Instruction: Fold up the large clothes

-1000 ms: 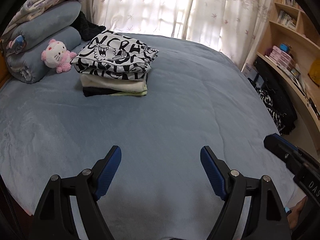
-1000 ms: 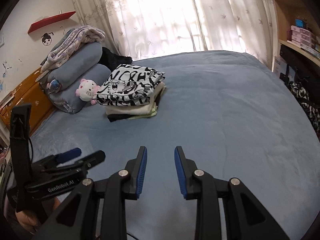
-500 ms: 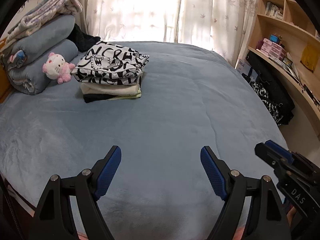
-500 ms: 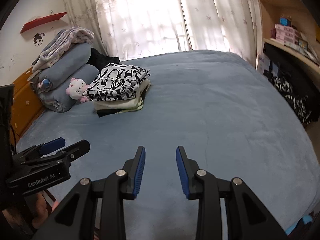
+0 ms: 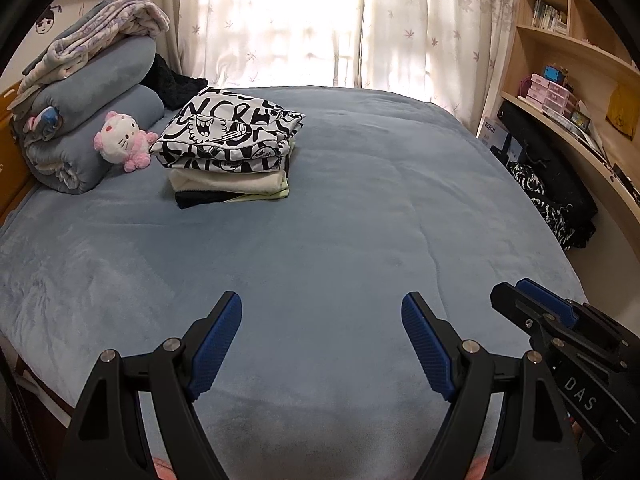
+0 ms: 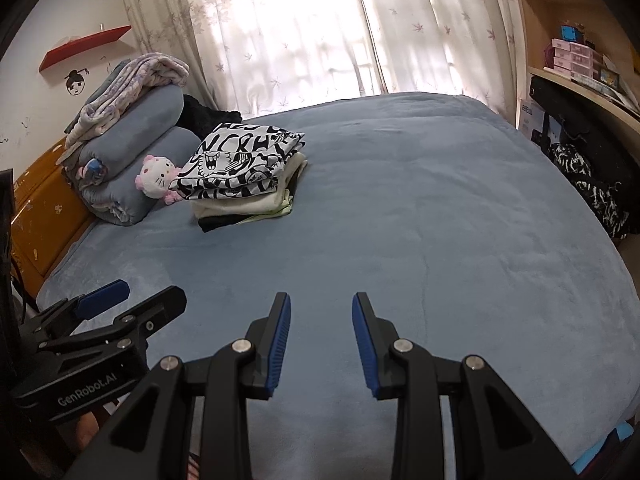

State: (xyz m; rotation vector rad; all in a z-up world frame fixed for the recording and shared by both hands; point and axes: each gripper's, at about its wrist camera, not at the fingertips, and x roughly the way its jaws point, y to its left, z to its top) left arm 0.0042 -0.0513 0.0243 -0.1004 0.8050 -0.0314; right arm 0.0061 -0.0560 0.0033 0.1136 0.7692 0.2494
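A stack of folded clothes point(image 5: 230, 156) lies on the blue bed point(image 5: 340, 240) at the far left, topped by a black-and-white printed garment point(image 6: 240, 164). My left gripper point(image 5: 322, 320) is open wide and empty, held above the bed's near edge. My right gripper point(image 6: 320, 316) is open with a narrower gap and empty, also above the near edge. Each gripper shows in the other's view: the right one at the lower right point(image 5: 560, 328), the left one at the lower left point(image 6: 116, 312). A dark heap of black-and-white clothes point(image 5: 552, 200) lies beside the bed on the right.
Rolled blue bedding point(image 5: 92, 120) and a pink and white plush cat point(image 5: 120, 140) sit at the head of the bed. Wooden shelves point(image 5: 568, 80) run along the right wall. Curtains point(image 5: 340, 20) cover the window behind. An orange headboard point(image 6: 44, 216) stands at left.
Both grippers have pulled back and tilted up, so the bed and the stack look farther off. The right gripper's jaws have opened slightly. The clothes have not moved.
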